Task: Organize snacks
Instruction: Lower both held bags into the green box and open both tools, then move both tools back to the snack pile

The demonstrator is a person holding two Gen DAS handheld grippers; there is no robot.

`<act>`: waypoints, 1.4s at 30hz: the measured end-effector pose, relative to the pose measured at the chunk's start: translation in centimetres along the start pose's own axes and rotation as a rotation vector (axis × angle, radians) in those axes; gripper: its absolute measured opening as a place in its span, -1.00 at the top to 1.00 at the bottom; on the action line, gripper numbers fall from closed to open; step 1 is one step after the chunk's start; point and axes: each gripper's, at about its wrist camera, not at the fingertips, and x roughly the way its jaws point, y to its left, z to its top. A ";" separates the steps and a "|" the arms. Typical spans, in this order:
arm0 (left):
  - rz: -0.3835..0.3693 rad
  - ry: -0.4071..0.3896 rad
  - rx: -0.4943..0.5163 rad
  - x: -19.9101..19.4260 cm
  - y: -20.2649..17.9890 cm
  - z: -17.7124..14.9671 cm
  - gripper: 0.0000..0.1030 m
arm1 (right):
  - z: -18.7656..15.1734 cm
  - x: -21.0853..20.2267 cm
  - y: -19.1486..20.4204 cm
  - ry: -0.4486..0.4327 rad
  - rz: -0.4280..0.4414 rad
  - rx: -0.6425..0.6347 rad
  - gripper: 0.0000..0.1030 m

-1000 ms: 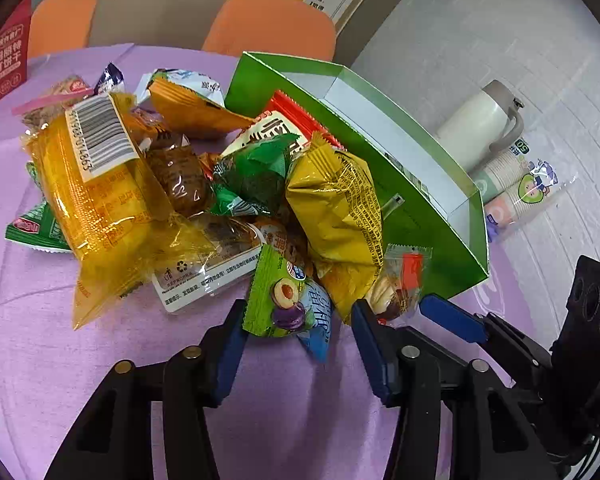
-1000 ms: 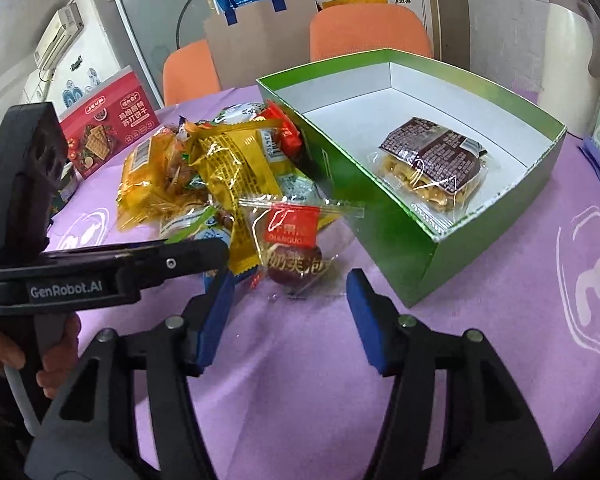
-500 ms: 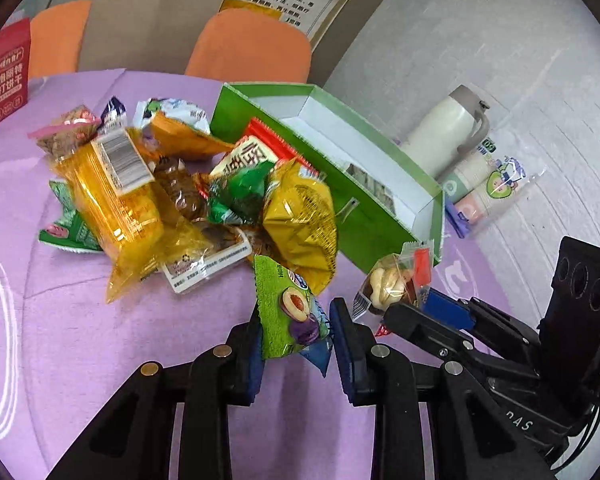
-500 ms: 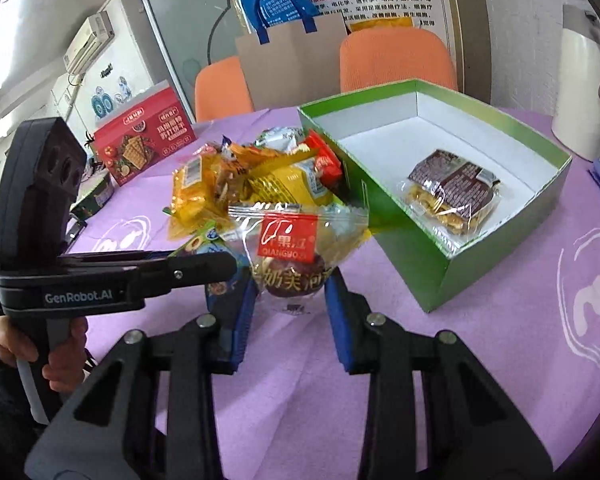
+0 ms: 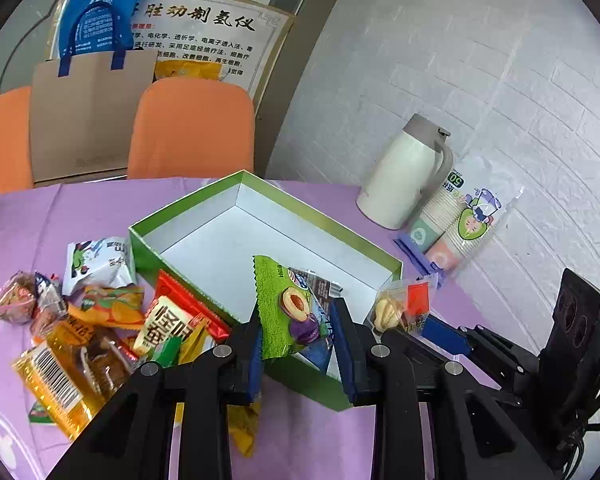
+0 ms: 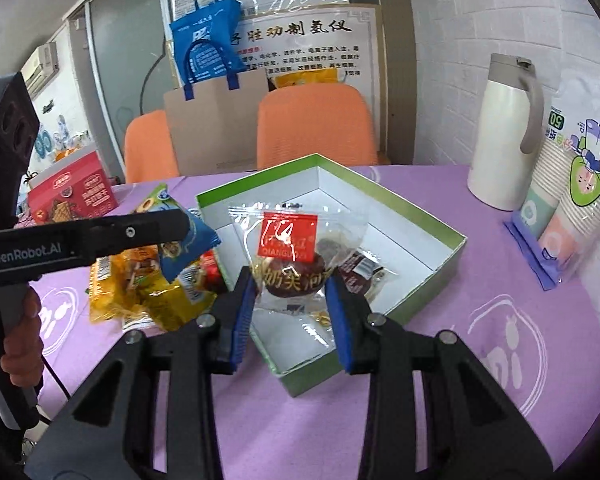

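My left gripper (image 5: 298,346) is shut on a green plum snack packet (image 5: 288,306) and holds it above the near corner of the green box (image 5: 188,216). My right gripper (image 6: 290,312) is shut on a clear packet with a red label (image 6: 290,256), held above the same box (image 6: 440,276). A brown wrapped cake (image 6: 360,272) lies inside the box. The snack pile (image 5: 100,328) lies left of the box on the purple table (image 5: 40,216). The right gripper with its packet (image 5: 400,308) shows in the left wrist view.
A white thermos (image 5: 408,176) and a sleeve of paper cups (image 5: 460,220) stand right of the box. A red biscuit box (image 6: 72,192) stands at the far left. Orange chairs (image 5: 192,128) and a paper bag (image 5: 88,112) stand behind the table.
Both grippers closed on their packets, lifted them off the table and carried them over the green box.
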 end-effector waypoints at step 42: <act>0.331 0.032 -0.171 -7.8 8.7 -9.3 -0.76 | -4.2 0.8 9.0 0.101 0.093 -0.189 -0.97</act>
